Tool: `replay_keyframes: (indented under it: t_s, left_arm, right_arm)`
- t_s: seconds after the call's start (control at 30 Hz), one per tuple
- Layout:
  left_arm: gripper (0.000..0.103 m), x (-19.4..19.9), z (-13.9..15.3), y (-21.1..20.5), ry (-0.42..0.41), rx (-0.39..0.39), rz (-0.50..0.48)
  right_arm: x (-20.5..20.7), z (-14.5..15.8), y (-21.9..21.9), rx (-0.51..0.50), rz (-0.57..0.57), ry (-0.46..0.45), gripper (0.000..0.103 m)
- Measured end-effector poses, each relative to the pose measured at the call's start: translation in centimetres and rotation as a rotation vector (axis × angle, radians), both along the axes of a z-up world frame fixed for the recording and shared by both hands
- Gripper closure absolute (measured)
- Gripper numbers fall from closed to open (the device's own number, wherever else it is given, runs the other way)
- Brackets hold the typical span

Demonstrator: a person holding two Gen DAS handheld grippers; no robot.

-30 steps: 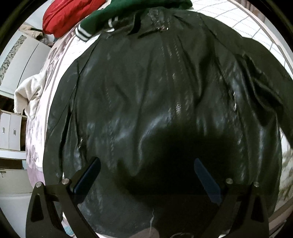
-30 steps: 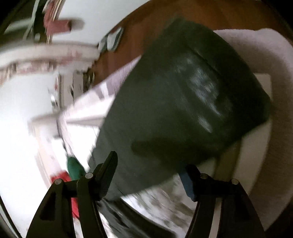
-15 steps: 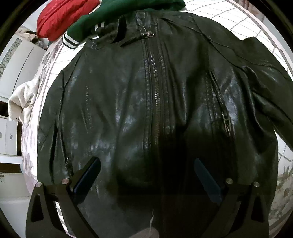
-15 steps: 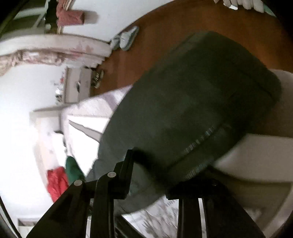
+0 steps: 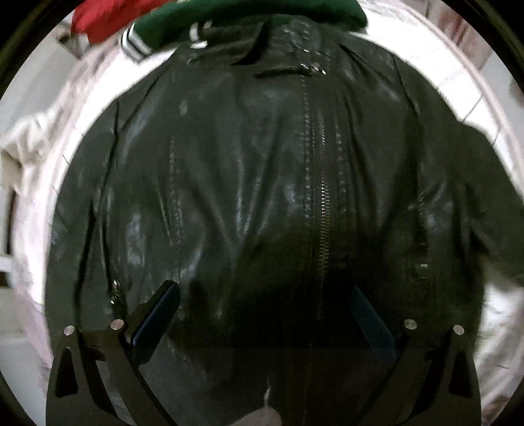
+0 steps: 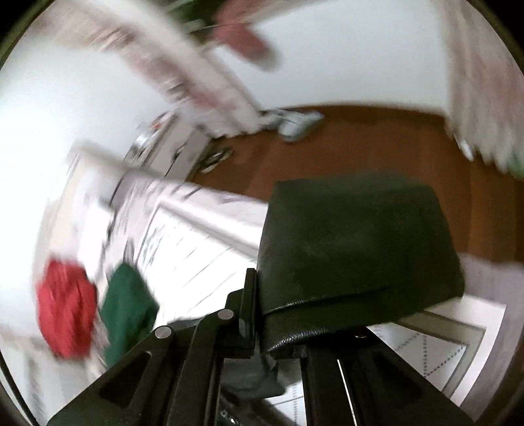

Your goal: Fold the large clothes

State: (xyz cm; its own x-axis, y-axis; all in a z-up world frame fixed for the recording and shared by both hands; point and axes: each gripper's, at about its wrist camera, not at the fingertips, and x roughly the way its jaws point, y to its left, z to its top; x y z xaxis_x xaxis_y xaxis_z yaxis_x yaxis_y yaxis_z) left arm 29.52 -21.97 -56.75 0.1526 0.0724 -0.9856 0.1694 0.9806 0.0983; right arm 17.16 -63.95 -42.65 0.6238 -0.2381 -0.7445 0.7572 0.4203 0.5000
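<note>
So the jacket (image 5: pixel 262 196) is lying front-up on the bed (image 5: pixel 458 82), zipper (image 5: pixel 322 213) closed and running near-to-far, collar at the far end by the green top (image 5: pixel 249 19) and the red one (image 5: pixel 108 19). That's the long axis: hem near, collar far.

The left gripper (image 5: pixel 262 314) hangs over the near hem with its jaws spread wide and nothing between them. It sits a bit left of the zipper line, so it's the nearer tool for the jacket's left side and the hem.

The right gripper (image 6: pixel 278 314) is clamped tight on a piece of the same black leather, which looks like the sleeve (image 6: pixel 357 249) to me, though the shot is blurry. The sleeve is lifted off the bed and sticks out to the right of the fingers.

My guess is the sleeve gets carried across toward the zipper, so the fold runs along that near-far line. The right side has the only grip, so the move has to come from there.
</note>
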Motion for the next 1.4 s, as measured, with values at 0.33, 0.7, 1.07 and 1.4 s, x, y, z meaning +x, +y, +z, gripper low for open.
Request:
replay_keyframes:
  t_s: [0.33,0.7,1.07,1.4]
  left_arm:
    - [0.000,0.0,5.3,14.8,-0.021,-0.044,0.313]
    - [0.000,-3.2,3.8,30.1,-0.053,0.154,0.511]
    - [0.000,-12.3,3.4,34.0,0.061,-0.073,0.829]
    - [0.006,-21.8,-2.7,42.2,-0.098,-0.524,1.457]
  right_arm:
    - [20.4,1.7,27.2,-0.416,0.798,0.216,0.098]
    - [17.6,-13.9,50.0,-0.456,1.504,0.594,0.066]
    - [10.1,-10.2,36.5,0.113,1.084,0.499,0.034]
    - [11.5,-12.9,36.6,0.168,1.164,0.551,0.034]
